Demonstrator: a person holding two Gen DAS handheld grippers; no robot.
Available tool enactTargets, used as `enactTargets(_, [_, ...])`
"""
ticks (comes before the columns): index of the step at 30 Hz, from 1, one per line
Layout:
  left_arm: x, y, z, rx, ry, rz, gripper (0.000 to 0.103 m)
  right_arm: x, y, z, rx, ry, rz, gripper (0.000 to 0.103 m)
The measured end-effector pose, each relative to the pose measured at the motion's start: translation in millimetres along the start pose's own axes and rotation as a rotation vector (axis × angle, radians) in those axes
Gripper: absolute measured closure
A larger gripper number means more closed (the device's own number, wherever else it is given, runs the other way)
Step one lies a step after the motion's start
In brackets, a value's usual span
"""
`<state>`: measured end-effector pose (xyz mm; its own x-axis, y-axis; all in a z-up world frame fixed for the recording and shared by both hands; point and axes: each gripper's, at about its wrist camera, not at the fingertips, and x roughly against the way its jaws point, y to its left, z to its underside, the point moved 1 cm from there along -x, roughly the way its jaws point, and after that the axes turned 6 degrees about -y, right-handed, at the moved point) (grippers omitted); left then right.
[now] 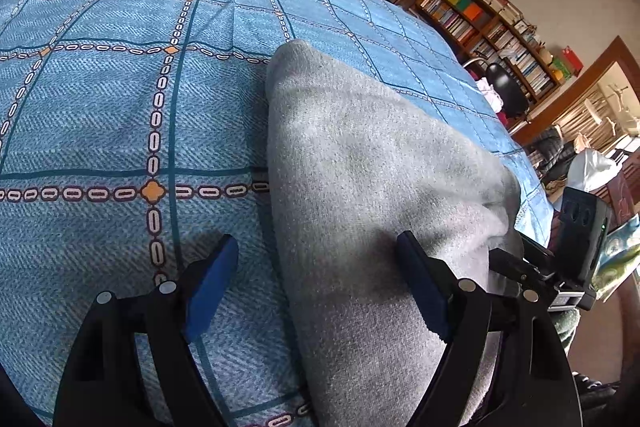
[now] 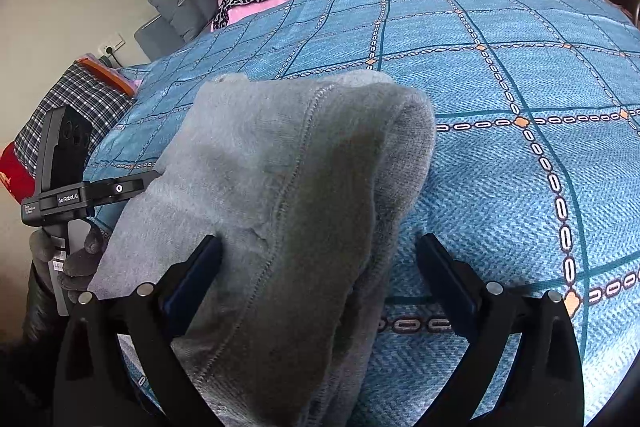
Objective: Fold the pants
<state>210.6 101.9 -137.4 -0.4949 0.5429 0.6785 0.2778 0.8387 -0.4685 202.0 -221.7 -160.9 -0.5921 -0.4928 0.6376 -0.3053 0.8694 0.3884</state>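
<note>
Your grey fleece pants (image 2: 280, 195) lie in a folded bundle on the bed's blue checked bedspread (image 1: 120, 107). Your left tool (image 1: 316, 247) and right tool (image 2: 320, 247) both stand wide, straddling the fabric without clamping it.

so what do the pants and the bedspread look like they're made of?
Pants: grey, soft fleecy knit by the look, matte fuzzy nap, stitched seam visible. Bedspread: blue printed woven-look cloth, herringbone texture, flat matte; true weave or print, cannot tell.
</note>
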Motion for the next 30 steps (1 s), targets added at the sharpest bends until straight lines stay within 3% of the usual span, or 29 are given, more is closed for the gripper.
enactTargets(7, [-4, -12, 4, -0.037, 0.052, 0.067, 0.023, -3, -17, -14, -0.075, 0.039, -0.104, 0.004])
enactTargets(11, [-10, -20, 3, -0.059, 0.076, 0.096, 0.023, -7, -14, -16, -0.042, 0.044, -0.109, 0.005])
enactTargets(14, [-12, -24, 4, -0.075, 0.071, 0.093, 0.023, -8, -7, -13, 0.008, 0.037, -0.095, 0.014])
enactTargets(15, [-13, -26, 4, -0.084, 0.064, 0.088, 0.027, -8, -6, -13, 0.011, 0.036, -0.113, 0.022])
enactTargets(19, [-10, -42, 5, -0.154, 0.017, 0.024, 0.038, -9, -9, -12, -0.011, 0.031, -0.165, 0.033])
enactTargets(23, [-8, -52, 7, -0.199, -0.015, -0.030, 0.049, -6, -13, -12, -0.030, 0.009, -0.195, 0.050])
enactTargets(30, [-4, -62, 3, -0.217, -0.051, -0.089, 0.062, 8, -8, -15, -0.007, -0.055, -0.197, 0.058])
